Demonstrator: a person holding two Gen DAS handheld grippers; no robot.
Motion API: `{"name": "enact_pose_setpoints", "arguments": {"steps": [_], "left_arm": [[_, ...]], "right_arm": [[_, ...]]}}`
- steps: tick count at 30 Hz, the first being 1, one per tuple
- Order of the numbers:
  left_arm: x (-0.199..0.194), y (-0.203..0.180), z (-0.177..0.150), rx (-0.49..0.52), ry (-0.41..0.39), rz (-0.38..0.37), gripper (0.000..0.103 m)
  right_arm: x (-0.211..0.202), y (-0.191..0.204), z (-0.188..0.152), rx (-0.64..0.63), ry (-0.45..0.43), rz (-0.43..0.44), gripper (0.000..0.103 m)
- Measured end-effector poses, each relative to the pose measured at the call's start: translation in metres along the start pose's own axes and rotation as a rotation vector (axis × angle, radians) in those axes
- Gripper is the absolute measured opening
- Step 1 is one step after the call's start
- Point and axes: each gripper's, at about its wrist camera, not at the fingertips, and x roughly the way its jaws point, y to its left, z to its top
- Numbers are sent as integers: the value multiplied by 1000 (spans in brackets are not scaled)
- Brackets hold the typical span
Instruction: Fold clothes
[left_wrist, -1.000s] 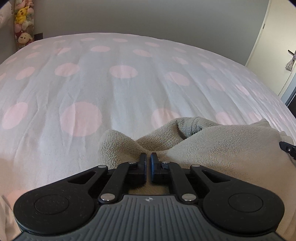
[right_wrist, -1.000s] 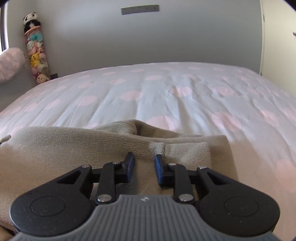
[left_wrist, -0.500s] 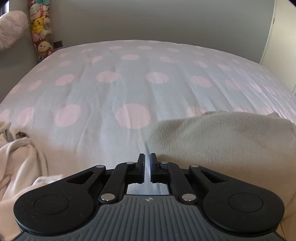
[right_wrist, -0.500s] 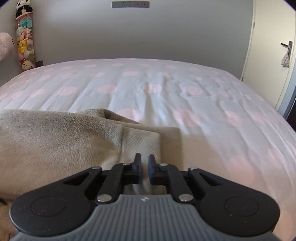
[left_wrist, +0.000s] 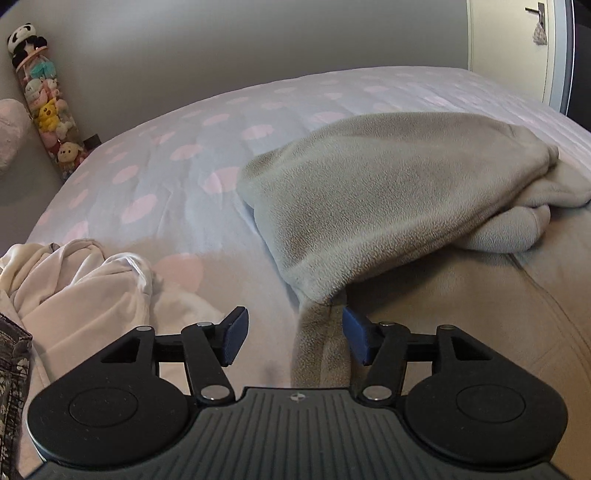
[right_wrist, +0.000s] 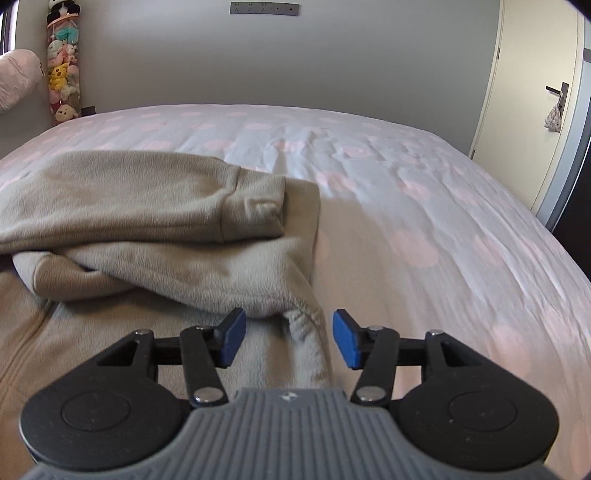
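A beige fleece garment (left_wrist: 388, 192) lies on the polka-dot bed, its upper part folded over its lower part. My left gripper (left_wrist: 291, 338) hovers at the garment's left edge. Its jaws are opening, and a fleece edge (left_wrist: 321, 343) lies between them against the right pad, not pinched. In the right wrist view the same garment (right_wrist: 147, 210) shows a cuffed sleeve on top. My right gripper (right_wrist: 286, 341) is at the garment's right edge, its jaws opening too. A fleece fold (right_wrist: 308, 343) lies loose between its pads.
A heap of white clothes (left_wrist: 74, 280) lies to the left of my left gripper, with a dark patterned item (left_wrist: 11, 354) at the frame edge. A hanging column of plush toys (right_wrist: 62, 70) is by the far wall. A door (right_wrist: 532, 110) stands to the right of the bed (right_wrist: 424, 192).
Both grippers drew back toward the near edge of the bed and went from shut to open. The fleece's upper part now lies folded over its lower part. White clothes came into the left view.
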Motion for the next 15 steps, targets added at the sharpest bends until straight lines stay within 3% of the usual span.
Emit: {"name": "enact_pose_setpoints", "arguments": {"steps": [3,12,14,15], "left_arm": [[12,-3,-1,-37,4,31,55],[49,-4,-2,-216,-8,93,60],[53,-6,2,-197,-19,102,52],[54,-7,4,-189,-22,97,42]], "right_arm": [[6,3,-8,-18,6,-33,65],[44,2,-16,90,-26,-96,64],[50,1,-19,108,-32,-82,56],[53,0,-20,118,-33,-74,42]]}}
